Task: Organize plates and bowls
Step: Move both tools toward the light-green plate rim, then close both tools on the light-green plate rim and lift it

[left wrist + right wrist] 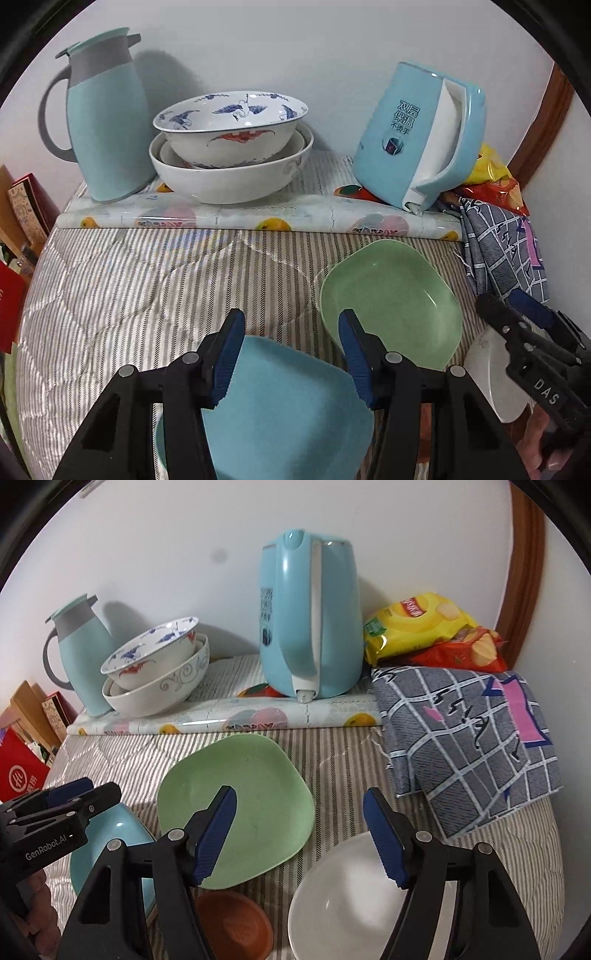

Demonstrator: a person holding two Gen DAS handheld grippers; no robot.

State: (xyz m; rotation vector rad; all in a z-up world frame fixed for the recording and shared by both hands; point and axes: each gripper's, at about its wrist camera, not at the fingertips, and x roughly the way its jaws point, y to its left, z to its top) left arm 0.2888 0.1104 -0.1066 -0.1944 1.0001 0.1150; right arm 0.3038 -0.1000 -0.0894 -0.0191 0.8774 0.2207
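Observation:
A light blue plate (288,413) lies on the striped quilt right under my left gripper (291,354), whose jaws stand open above it without touching. To its right sits a green plate (391,302), and past that a white bowl (491,380). My right gripper (301,836) is open and hovers between the green plate (236,805) and the white bowl (343,897). A small brown bowl (232,923) rests by the near edge. The blue plate (114,849) shows under the left gripper (92,794). Stacked patterned bowls (229,147) stand at the back.
A blue thermos jug (103,118) and a blue kettle (417,129) flank the stacked bowls on a fruit-print mat (258,221). A checked cloth (472,738) and snack bags (424,627) lie at the right. Boxes (22,775) stand off the left edge.

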